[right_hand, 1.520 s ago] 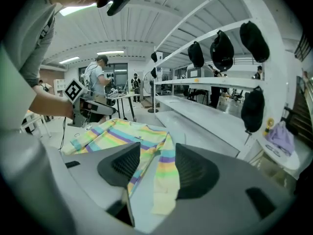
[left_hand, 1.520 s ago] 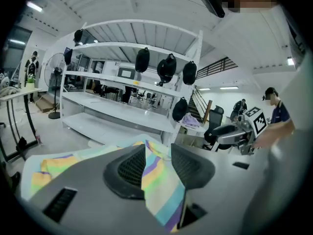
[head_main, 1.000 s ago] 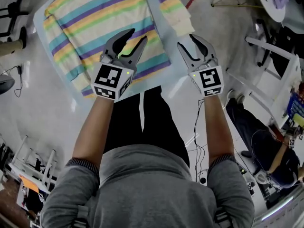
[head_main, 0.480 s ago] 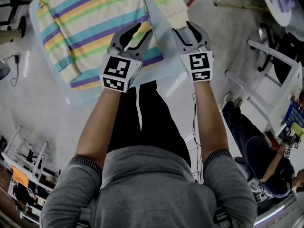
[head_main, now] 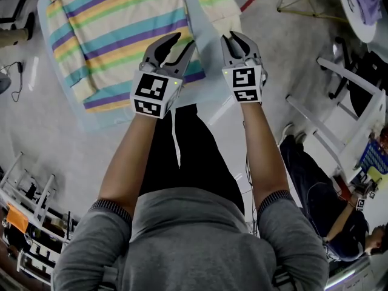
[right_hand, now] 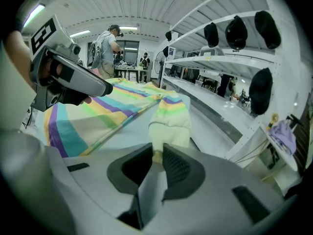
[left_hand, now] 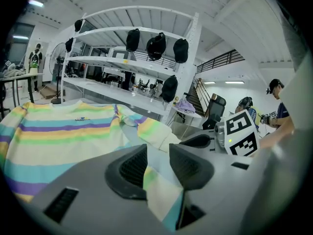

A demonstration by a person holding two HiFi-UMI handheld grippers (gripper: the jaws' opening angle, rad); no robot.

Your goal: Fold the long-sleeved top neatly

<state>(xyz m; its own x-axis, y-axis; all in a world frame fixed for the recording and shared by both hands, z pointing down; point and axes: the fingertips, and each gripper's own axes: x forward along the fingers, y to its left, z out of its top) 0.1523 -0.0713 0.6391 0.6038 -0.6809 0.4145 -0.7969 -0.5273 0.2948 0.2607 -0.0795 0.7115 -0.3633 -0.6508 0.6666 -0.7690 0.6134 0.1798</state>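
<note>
The long-sleeved top [head_main: 115, 35], banded in cream, yellow, teal and purple, lies spread flat on the pale blue bench [head_main: 193, 17]. One sleeve lies straight beside the body, with a strip of bare bench between them.

At the top's near hem the left gripper [head_main: 185, 39] is down on the fabric. Its own view shows what the head view cannot. The jaws stand partly apart, having just eased a little closer. A raised fold of striped cloth sits between them and bench shows through the gap above it, so the pads are not pinching.

Just beside the top's body, the right gripper [head_main: 235, 36] is at the sleeve's cream cuff [right_hand: 168, 126]. Its own view shows jaws that have just been closing, now narrow and pressed on the cuff's end.

Only the gripper views look beyond the top, to a white shelf rack [left_hand: 146, 31] hung with black caps [left_hand: 156, 45]. The head view alone shows a seated person [head_main: 339, 205], well apart from the top.
</note>
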